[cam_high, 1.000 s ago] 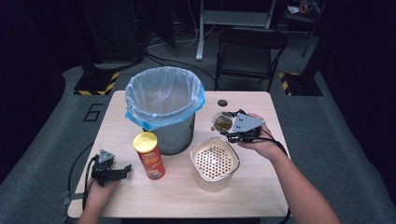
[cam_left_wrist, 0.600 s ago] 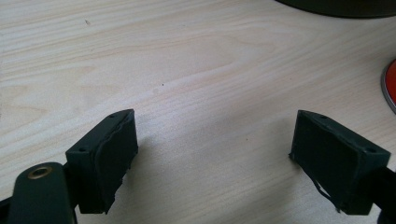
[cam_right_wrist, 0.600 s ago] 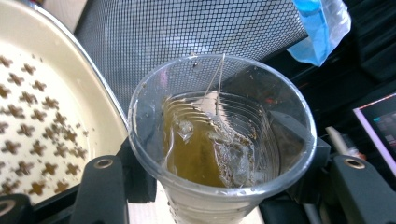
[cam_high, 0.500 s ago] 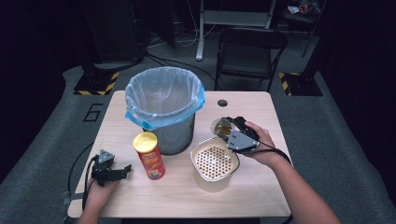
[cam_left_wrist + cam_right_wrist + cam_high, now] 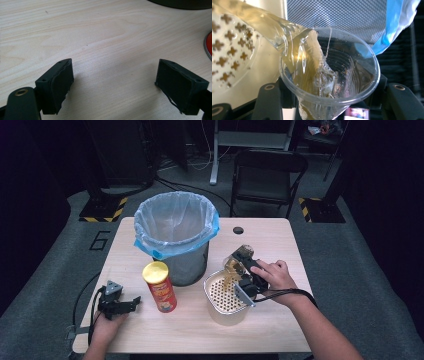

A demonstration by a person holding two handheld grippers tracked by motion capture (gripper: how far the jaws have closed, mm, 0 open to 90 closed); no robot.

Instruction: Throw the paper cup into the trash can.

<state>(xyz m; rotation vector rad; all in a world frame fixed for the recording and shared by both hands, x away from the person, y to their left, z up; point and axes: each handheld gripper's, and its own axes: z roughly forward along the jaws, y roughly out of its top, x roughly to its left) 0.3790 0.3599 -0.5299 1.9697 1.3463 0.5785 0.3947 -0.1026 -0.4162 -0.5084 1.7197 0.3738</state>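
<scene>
My right gripper (image 5: 240, 266) is shut on a clear plastic cup (image 5: 243, 254), tipped over the white perforated strainer bowl (image 5: 209, 286). In the right gripper view the cup (image 5: 352, 75) lies on its side between the jaws of my right gripper (image 5: 334, 106), and yellowish liquid (image 5: 262, 23) streams out of it onto the strainer bowl (image 5: 234, 65). My left gripper (image 5: 131, 301) rests on the table near the front left, open, with bare wood between its pads (image 5: 61, 85). A red chip can (image 5: 160, 287) with a yellow lid stands just to its right.
A mesh waste bin (image 5: 175, 235) lined with a blue bag stands at the table's middle back, close behind the can and strainer. Its mesh wall (image 5: 337, 17) and the blue bag (image 5: 394, 22) are just beyond the cup. A dark chair (image 5: 267, 175) stands behind the table.
My right gripper has moved left and down over the strainer bowl, tipping the cup further, and liquid now pours from it. The left gripper has kept still.
</scene>
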